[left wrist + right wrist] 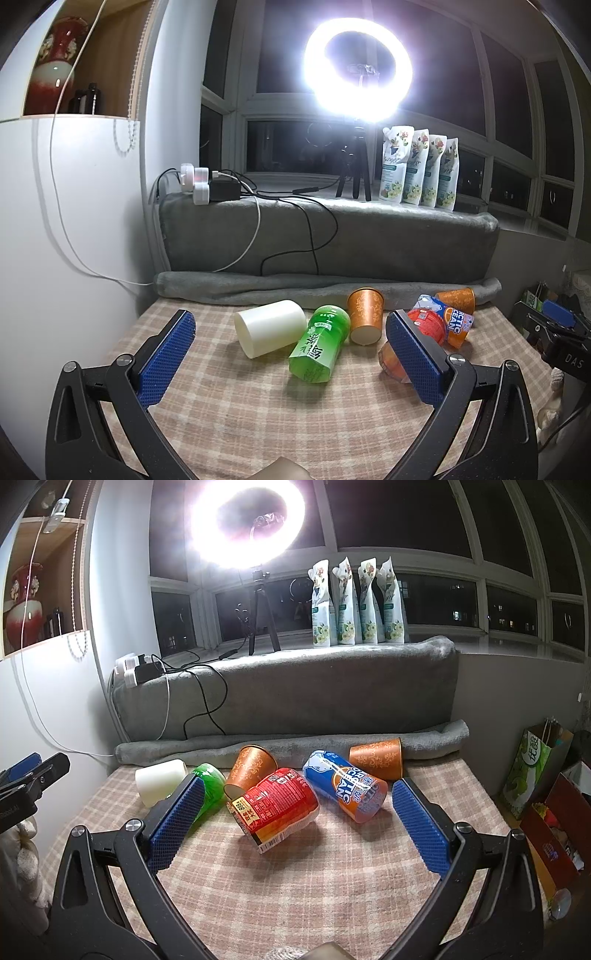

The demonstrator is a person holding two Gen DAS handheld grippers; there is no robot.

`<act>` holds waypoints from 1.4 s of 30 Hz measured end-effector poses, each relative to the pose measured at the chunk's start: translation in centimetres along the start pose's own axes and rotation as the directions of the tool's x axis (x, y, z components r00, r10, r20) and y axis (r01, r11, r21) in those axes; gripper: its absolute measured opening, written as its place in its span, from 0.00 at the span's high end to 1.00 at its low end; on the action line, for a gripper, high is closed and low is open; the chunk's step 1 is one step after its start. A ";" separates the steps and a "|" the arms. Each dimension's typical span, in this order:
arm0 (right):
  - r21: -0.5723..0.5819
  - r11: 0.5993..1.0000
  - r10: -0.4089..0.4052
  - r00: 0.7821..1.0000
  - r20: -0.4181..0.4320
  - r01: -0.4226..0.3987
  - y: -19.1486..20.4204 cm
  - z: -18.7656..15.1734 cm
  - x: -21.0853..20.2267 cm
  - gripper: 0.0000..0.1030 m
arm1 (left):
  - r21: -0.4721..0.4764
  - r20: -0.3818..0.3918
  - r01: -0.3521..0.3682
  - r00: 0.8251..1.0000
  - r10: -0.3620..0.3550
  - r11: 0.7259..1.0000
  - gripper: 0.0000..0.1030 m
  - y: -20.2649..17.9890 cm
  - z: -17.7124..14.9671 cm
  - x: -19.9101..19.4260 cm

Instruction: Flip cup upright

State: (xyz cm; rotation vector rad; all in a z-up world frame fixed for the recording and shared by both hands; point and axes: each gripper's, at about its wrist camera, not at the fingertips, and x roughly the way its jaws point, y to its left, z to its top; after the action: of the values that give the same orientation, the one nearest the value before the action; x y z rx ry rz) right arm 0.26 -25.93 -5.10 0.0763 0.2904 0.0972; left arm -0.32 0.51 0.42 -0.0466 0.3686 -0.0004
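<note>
While cups [275, 806] lie toppled, checked cloth [314, 878] shows.

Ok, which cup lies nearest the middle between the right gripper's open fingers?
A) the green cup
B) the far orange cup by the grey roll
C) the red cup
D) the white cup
C: in the right wrist view the red cup lies on its side on the checked cloth, centred ahead of the open right gripper.

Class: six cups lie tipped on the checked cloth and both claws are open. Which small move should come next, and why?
Probably ease the right claw forward around the red cup: it lies on its side, nearest, centred between the open jaws, nothing gripped yet.
</note>
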 end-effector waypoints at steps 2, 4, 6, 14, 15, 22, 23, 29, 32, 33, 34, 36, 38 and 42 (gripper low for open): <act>0.000 1.000 0.000 1.000 -0.001 0.000 -0.1 -0.1 0.1 0.00 | 0.001 0.000 0.001 1.000 -0.001 1.000 0.01 0.0 0.0 0.0; -0.002 1.000 0.001 1.000 -0.002 -0.001 0.1 -0.3 0.1 0.00 | 0.001 -0.001 -0.001 1.000 0.001 1.000 0.01 0.0 0.0 0.0; -0.002 1.000 0.003 1.000 -0.002 -0.003 0.1 -0.4 0.1 0.00 | 0.000 0.000 -0.001 1.000 0.001 1.000 0.01 0.0 0.0 0.0; -0.002 1.000 0.002 1.000 -0.004 -0.002 0.1 -0.5 0.2 0.00 | -0.001 -0.003 0.001 1.000 -0.001 1.000 0.01 -0.1 0.0 0.1; -0.002 1.000 0.002 1.000 -0.003 -0.002 0.1 -0.5 0.1 0.00 | -0.001 -0.003 0.000 1.000 0.000 1.000 0.01 -0.1 0.0 0.2; -0.003 1.000 0.003 1.000 -0.006 -0.003 0.1 -0.6 0.1 0.00 | -0.001 -0.003 0.001 1.000 -0.001 1.000 0.01 0.0 0.0 0.1; -0.003 1.000 0.003 1.000 -0.006 -0.003 0.2 -0.6 0.1 0.00 | -0.002 -0.003 0.001 1.000 -0.001 1.000 0.01 0.0 0.0 0.1; -0.005 1.000 0.001 1.000 -0.008 -0.001 0.4 -0.8 0.2 0.00 | 0.002 -0.005 0.004 1.000 -0.004 1.000 0.01 -0.1 -0.1 0.3; -0.004 1.000 0.000 1.000 -0.009 0.000 0.4 -0.9 0.2 0.00 | 0.003 -0.006 0.006 1.000 -0.006 1.000 0.01 -0.3 -0.2 0.4; -0.002 1.000 0.000 1.000 -0.009 0.000 0.3 -0.9 0.2 0.00 | 0.003 -0.006 0.007 1.000 -0.007 1.000 0.01 -0.3 -0.3 0.4; -0.001 1.000 -0.001 1.000 -0.010 0.001 0.2 -0.9 0.2 0.00 | 0.005 -0.006 0.007 1.000 -0.007 1.000 0.01 -0.3 -0.3 0.4; 0.003 1.000 -0.002 1.000 -0.010 0.002 0.0 -0.8 0.1 0.00 | 0.006 -0.005 0.009 1.000 -0.008 1.000 0.01 -0.4 -0.3 0.4; 0.002 1.000 -0.002 1.000 -0.011 0.002 0.0 -0.8 0.1 0.00 | 0.008 -0.004 0.009 1.000 -0.009 1.000 0.01 -0.5 -0.3 0.4; 0.000 1.000 0.000 1.000 -0.013 0.000 0.0 -0.8 0.1 0.00 | 0.008 -0.005 0.008 1.000 -0.008 1.000 0.01 -0.5 -0.3 0.4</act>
State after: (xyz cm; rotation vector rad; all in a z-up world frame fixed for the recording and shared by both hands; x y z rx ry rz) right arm 0.12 -25.87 -5.91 0.0759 0.3029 0.0979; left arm -0.04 -0.04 -0.02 -0.0406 0.3733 -0.0098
